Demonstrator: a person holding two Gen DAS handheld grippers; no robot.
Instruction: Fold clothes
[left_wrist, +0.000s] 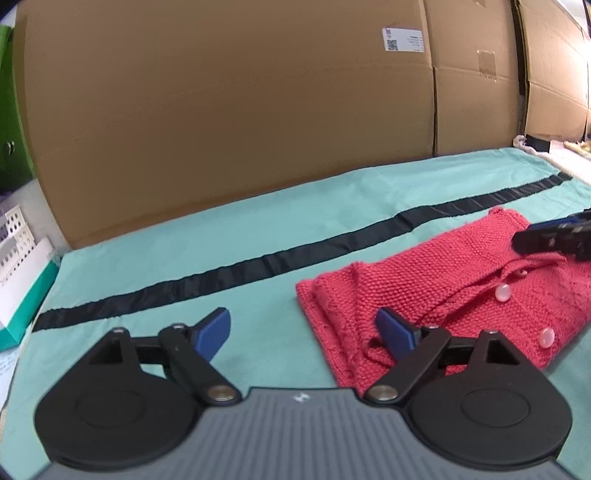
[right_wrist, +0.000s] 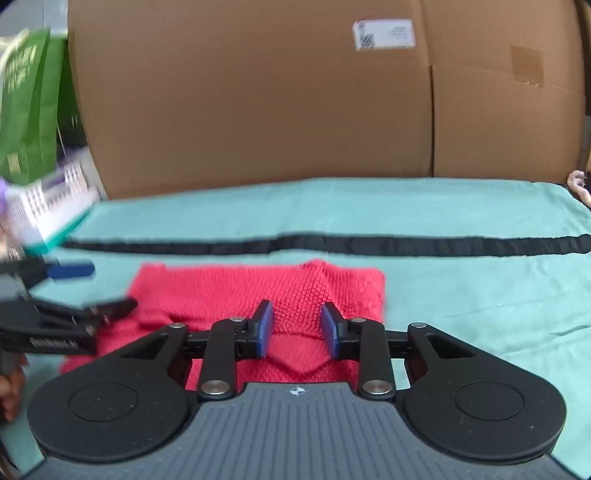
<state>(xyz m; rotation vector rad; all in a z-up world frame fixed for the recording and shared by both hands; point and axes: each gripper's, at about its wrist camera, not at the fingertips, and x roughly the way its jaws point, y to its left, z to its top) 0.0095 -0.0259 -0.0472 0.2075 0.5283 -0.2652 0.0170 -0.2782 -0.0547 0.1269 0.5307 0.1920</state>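
Note:
A red knitted cardigan (left_wrist: 443, 291) with pale pink buttons lies folded on the teal cloth (left_wrist: 184, 266). My left gripper (left_wrist: 304, 332) stands wide open at the cardigan's left edge, its right pad over the knit and its left pad over bare cloth. In the right wrist view the cardigan (right_wrist: 229, 291) lies straight ahead as a rough rectangle. My right gripper (right_wrist: 297, 332) hovers low over its near middle, open with a narrow gap and nothing pinched. The left gripper (right_wrist: 99, 290) shows at that view's left, the right gripper (left_wrist: 546, 240) at the other view's far right.
A black stripe (right_wrist: 369, 245) crosses the cloth beyond the cardigan. Large cardboard boxes (right_wrist: 258, 103) wall off the back. A white perforated basket (right_wrist: 51, 199), a teal-and-white box (left_wrist: 22, 295) and a green bag (right_wrist: 29, 103) sit at the left. A hand (right_wrist: 9, 391) holds the left gripper.

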